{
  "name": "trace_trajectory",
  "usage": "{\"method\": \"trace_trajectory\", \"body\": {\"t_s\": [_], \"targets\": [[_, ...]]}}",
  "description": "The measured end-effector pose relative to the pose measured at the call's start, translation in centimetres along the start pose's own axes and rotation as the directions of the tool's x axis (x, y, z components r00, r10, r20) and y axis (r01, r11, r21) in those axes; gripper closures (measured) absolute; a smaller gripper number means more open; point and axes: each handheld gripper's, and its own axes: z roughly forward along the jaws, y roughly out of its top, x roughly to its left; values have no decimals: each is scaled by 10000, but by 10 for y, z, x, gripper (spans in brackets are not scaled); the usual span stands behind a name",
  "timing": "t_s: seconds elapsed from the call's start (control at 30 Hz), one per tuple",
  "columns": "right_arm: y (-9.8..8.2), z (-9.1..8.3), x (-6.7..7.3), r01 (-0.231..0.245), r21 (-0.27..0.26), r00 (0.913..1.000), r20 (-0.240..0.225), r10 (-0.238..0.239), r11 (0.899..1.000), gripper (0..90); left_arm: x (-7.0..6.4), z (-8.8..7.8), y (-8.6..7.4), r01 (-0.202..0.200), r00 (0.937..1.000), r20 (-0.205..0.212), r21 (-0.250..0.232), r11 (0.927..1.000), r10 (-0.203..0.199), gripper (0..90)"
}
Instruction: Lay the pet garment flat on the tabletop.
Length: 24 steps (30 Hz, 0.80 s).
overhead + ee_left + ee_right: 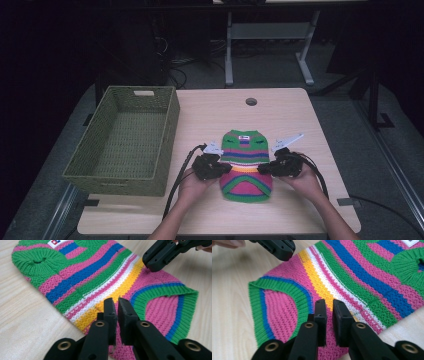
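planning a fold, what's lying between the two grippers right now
The striped knit sweater lies flat between the left gripper and the right gripper, one at each side edge. The high view shows it; nothing else sits on that stretch.

A chunky, ribbed, striped knitted woollen garment (246, 165) lies on the smooth, matt pale wood-grain table (295, 115), left of it a rough green woven basket (125, 141).

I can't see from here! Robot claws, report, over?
Left claw, right claw: nearly shut at striped sweater's edges. Sweater flat on table. Green basket left, nothing blocking.
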Motion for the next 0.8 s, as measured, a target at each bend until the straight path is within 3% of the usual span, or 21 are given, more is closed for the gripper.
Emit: {"method": "trace_trajectory", "body": {"t_s": [0.27,0.47,0.8], "targets": [[-3,-12,-2,-29,-283,9996,-295,20,9996,622,0,-12,0,458,9987,267,-672,9967,-441,671],[-5,-22,-2,17,-622,9999,-149,-26,9981,546,0,-18,-3,510,9984,288,-771,9957,-489,586],[-11,-31,-6,-185,-527,9997,-190,175,9984,477,-1,-24,-5,413,9991,-7,-744,9964,-415,468]]}}
